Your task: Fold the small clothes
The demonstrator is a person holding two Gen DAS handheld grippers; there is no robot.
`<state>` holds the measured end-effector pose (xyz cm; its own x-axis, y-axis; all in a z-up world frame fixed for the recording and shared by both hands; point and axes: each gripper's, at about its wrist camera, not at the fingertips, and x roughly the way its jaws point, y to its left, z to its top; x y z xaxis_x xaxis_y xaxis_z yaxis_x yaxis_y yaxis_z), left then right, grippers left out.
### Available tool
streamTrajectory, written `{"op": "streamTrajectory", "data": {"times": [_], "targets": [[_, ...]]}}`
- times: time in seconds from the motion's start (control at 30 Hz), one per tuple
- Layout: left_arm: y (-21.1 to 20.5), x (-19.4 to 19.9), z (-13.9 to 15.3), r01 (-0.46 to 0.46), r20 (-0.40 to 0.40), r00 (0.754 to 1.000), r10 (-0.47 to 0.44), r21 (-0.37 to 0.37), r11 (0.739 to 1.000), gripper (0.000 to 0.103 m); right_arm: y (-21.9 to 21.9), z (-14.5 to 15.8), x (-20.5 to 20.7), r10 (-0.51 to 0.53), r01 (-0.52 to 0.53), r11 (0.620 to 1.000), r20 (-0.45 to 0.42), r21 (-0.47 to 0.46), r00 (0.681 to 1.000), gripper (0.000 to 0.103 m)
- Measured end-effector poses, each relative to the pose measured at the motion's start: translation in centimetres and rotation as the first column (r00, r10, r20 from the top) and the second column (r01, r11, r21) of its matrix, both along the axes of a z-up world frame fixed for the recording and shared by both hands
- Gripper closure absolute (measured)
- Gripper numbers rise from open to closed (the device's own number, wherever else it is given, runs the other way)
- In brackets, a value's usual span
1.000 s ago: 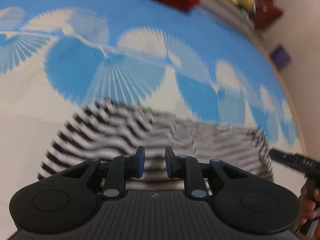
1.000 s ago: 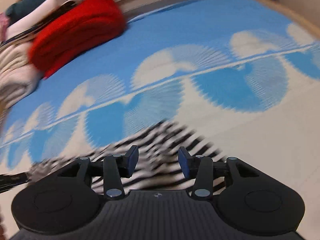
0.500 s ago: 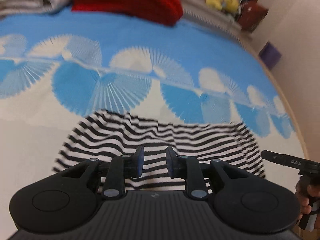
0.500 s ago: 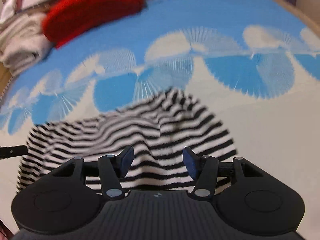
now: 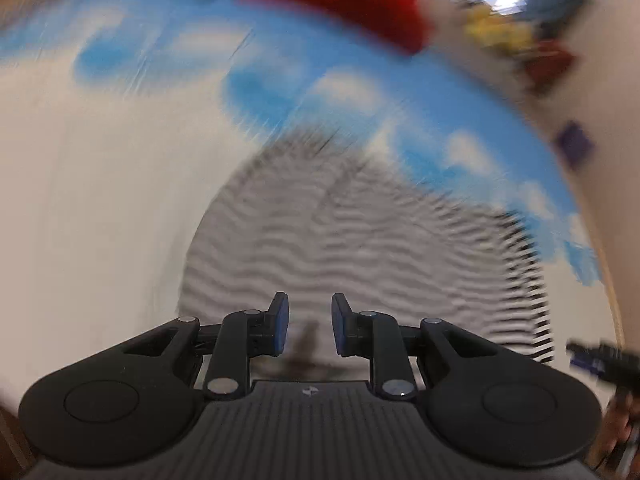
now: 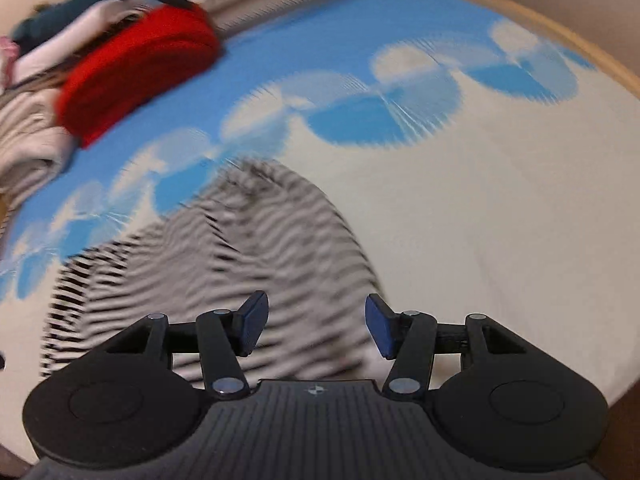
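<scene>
A black-and-white striped garment (image 5: 360, 248) lies spread on the blue-and-white patterned bed cover (image 5: 100, 200). It also shows in the right wrist view (image 6: 240, 248). My left gripper (image 5: 306, 330) is open and empty, hovering over the garment's near edge. My right gripper (image 6: 316, 326) is open wider and empty, over the garment's near right part. The right gripper's tip (image 5: 600, 364) shows at the right edge of the left wrist view. Both views are blurred by motion.
A folded red garment (image 6: 136, 76) lies at the far side of the bed, next to a pile of pale and dark clothes (image 6: 28, 128). The wooden bed edge (image 6: 560, 36) runs along the right. Yellow and red items (image 5: 504, 32) sit beyond the bed.
Both grippers have swung and moved closer over the striped garment, which now fills more of each view. The right jaws have opened a little wider. The garment lies where it was.
</scene>
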<state>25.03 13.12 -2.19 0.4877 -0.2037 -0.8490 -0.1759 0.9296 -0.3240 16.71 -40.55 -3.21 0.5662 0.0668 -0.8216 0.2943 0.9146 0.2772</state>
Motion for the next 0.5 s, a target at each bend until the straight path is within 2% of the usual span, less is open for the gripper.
{"op": "streamTrajectory", "data": {"times": [0.03,0.07,0.1,0.17,0.37,0.43,0.5], "targets": [[0.8,0.0,-0.8,-0.049,-0.052,0.998,0.046,-0.065,0.997,0.079,-0.3,-1.2,-0.2,-0.02,0.02,1.0,-0.03,0.01,0.999,0.047],[1.5,-0.2,-1.3,-0.08,-0.06,0.996,0.072,-0.137,0.987,0.077,-0.7,-2.3,-0.2,-0.047,0.05,0.998,-0.1,0.032,0.994,0.047],[1.9,-0.1,-1.5,-0.092,-0.071,0.994,0.081,-0.169,0.981,0.07,-1.2,-3.1,-0.3,-0.081,0.091,0.993,-0.121,0.077,0.989,0.048],[1.9,-0.1,-2.0,-0.097,-0.09,0.993,0.082,-0.17,0.981,0.065,-1.6,-4.0,-0.2,-0.112,0.129,0.983,-0.132,0.132,0.985,0.048],[1.9,-0.1,-3.3,-0.115,-0.122,0.988,0.094,-0.176,0.978,0.063,-1.2,-6.1,0.2,-0.128,0.149,0.984,-0.199,0.095,0.972,0.049],[2.4,-0.4,-4.0,-0.158,-0.159,0.979,0.126,-0.206,0.966,0.052,-1.3,-6.6,0.1,-0.136,0.159,0.983,-0.213,0.094,0.968,0.05],[3.3,-0.4,-5.0,-0.228,-0.2,0.963,0.182,-0.238,0.944,0.049,-1.5,-6.7,-0.1,-0.142,0.166,0.98,-0.211,0.105,0.967,0.059]]}}
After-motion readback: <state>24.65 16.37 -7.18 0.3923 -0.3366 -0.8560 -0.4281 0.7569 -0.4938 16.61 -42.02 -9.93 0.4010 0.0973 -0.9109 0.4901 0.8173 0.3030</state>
